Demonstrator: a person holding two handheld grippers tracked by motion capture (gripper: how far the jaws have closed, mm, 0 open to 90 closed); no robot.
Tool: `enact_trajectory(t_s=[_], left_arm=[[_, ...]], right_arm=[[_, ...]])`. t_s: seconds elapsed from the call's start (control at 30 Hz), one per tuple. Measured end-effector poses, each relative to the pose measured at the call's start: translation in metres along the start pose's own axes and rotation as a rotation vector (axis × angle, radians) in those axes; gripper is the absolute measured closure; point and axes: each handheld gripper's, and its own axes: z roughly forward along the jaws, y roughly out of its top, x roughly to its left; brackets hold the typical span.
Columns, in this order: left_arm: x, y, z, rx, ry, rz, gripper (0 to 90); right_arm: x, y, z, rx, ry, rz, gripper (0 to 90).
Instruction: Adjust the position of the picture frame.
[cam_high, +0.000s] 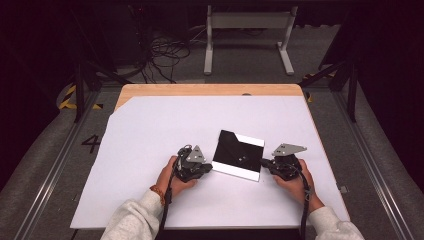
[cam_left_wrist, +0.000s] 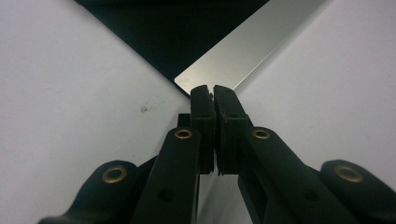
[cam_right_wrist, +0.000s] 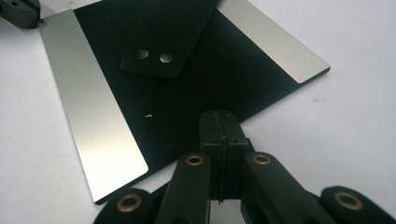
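The plate (cam_high: 238, 155) is a flat black square with silvery strips on two edges, lying on the white surface (cam_high: 150, 150) between both hands, a black strap with two rivets (cam_right_wrist: 153, 56) across its middle. From above the strap is too dark to make out. Left hand-held gripper (cam_left_wrist: 214, 93) is clenched, tips right at one silver corner, though I can't tell if they're pinching it. Right hand-held gripper (cam_right_wrist: 223, 122) is clenched too, tips over the plate's black edge; whether it's gripping is hidden.
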Motion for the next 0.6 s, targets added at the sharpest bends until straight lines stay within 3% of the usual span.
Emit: enact_trajectory(t_s=[0.6], left_arm=[[0.0059,-0.0055,-0.0083,0.011,0.011,-0.009,87.7]], right_arm=[[0.007,0.0064,0.0055,0.013,0.024,-0.039,90.0]])
